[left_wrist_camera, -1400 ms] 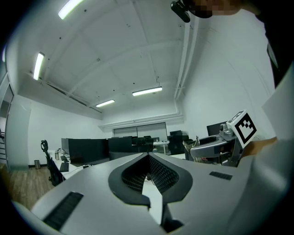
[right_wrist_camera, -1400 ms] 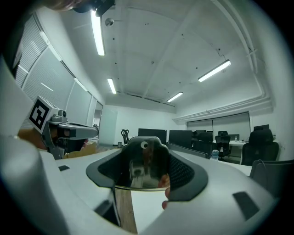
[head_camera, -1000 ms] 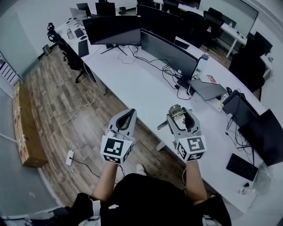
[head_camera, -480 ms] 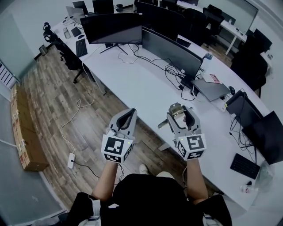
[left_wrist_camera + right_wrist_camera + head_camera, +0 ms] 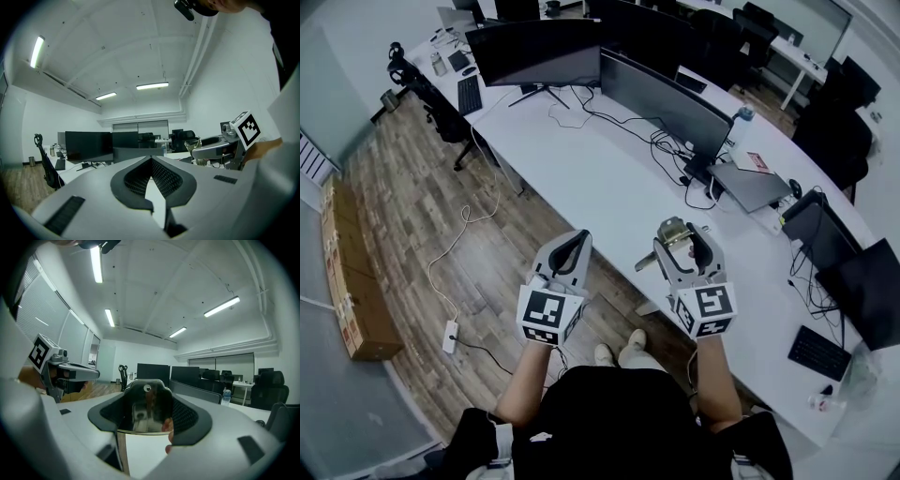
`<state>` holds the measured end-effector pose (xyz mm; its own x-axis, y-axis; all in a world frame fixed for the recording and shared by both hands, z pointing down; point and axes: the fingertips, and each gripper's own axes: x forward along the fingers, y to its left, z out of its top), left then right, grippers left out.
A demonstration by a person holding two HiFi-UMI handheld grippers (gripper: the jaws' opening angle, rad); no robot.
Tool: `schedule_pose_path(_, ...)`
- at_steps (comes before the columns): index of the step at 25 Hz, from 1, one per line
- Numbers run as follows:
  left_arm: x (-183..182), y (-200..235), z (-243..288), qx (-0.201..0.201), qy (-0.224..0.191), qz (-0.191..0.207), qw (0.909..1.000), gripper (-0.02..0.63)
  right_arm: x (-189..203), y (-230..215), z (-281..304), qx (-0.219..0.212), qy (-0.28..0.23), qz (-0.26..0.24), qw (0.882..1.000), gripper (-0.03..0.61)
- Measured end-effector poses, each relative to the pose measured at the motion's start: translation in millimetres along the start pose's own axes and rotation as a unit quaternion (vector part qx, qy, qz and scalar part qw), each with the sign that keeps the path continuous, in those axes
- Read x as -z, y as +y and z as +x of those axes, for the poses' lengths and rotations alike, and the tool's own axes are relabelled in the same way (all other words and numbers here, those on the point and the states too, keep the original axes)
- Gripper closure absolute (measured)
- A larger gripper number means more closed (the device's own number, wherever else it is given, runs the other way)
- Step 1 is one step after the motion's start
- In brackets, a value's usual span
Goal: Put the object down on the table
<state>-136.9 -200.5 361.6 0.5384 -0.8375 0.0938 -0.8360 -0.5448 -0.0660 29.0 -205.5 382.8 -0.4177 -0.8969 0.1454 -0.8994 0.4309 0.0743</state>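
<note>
My right gripper [image 5: 678, 236] is shut on a shiny metal object [image 5: 673, 234], held in the air over the near edge of the long white table [image 5: 581, 178]. A short part of the object sticks out to the left of the jaws. In the right gripper view the object [image 5: 146, 411] is a mirror-like plate with a small hole near its top, filling the space between the jaws of the right gripper [image 5: 147, 404]. My left gripper [image 5: 570, 251] hangs beside it over the wooden floor, shut on nothing. Its pads meet at the tip in the left gripper view [image 5: 151, 160].
Black monitors [image 5: 534, 52] stand along the table's far side, with tangled cables [image 5: 661, 150], a closed laptop [image 5: 750, 186], a water bottle [image 5: 741, 120] and a keyboard [image 5: 814, 352]. Office chairs [image 5: 441, 112], a cardboard box [image 5: 352, 281] and a power strip [image 5: 450, 336] are on the floor to the left.
Both grippers keep their hold and place in the view. The table has drifted slightly, and the person's shoes now show below the grippers.
</note>
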Motion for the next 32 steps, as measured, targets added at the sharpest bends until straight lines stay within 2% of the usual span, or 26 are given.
schedule_pose_path(9,21.1,-11.0,38.8,-0.005,0.023,-0.018,0.9996,0.601,33.9,-31.9,16.9,-0.009,0.034,0.005,0.999,0.276)
schedule_pose_path(20,71.2,-25.9,80.3,0.001,0.072,-0.041,0.9966,0.601,99.7,-52.2,43.3,-0.039,0.103,-0.004,0.994,0.276)
schedule_pose_path(32,127.2,-48.9,96.7,0.012,0.132,-0.065,0.989,0.601,186.9,-56.4,56.1,-0.086,0.209,-0.034,0.974,0.276)
